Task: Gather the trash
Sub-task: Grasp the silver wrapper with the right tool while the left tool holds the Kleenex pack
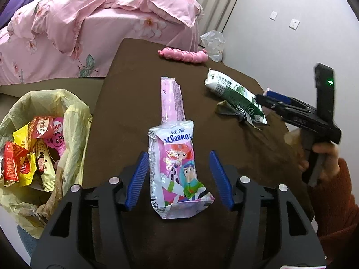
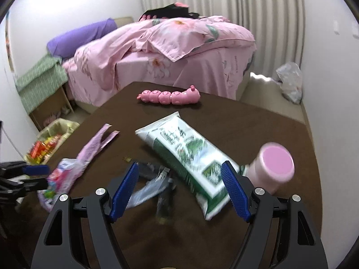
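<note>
A Kleenex tissue pack [image 1: 177, 170] with cartoon print lies on the brown table [image 1: 134, 67], between the fingers of my left gripper [image 1: 178, 154]. The blue pads stand apart from its sides, so the gripper is open. Behind the pack lies a long pink wrapper [image 1: 171, 98]. A green-and-white pack [image 2: 186, 157] and crumpled dark wrappers [image 2: 157, 179] lie under my right gripper [image 2: 179, 165], which is open with nothing gripped. A yellow-lined trash bin [image 1: 74, 116] with several snack wrappers stands left of the table.
A pink caterpillar toy [image 2: 170, 95] rests near the table's far edge. A pink-lidded tub [image 2: 273, 165] lies on its side at the right, beside the green pack. A bed with pink bedding [image 2: 179, 51] stands beyond. A plastic bag [image 2: 289, 83] sits on the floor by the wall.
</note>
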`<act>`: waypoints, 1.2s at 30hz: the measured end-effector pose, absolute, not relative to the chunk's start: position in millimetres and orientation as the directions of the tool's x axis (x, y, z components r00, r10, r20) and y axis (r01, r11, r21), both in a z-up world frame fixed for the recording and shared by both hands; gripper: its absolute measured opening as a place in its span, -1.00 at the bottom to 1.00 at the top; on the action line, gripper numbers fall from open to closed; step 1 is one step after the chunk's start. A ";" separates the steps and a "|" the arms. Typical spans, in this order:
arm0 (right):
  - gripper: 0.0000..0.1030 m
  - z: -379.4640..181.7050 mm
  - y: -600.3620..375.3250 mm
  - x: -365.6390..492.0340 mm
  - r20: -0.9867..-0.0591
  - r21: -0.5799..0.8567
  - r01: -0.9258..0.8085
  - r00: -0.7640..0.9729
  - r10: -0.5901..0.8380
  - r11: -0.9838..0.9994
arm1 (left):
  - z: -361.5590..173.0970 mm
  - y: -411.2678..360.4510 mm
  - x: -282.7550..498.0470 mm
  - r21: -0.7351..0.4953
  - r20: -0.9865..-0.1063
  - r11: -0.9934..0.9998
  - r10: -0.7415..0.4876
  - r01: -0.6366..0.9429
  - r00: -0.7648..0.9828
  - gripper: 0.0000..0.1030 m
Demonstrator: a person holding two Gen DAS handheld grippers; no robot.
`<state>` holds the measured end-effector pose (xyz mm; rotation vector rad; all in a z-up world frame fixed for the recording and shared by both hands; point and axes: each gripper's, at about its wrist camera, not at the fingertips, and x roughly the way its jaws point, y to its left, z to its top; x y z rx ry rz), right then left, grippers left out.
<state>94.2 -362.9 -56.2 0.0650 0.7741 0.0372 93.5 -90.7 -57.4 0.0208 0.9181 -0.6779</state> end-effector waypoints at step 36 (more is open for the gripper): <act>-0.61 -83.5 -334.5 56.9 -0.716 0.143 -0.054 0.683 0.141 0.988 | -61.0 -89.5 93.4 -0.271 -0.749 0.793 -0.530 0.546 0.398 0.14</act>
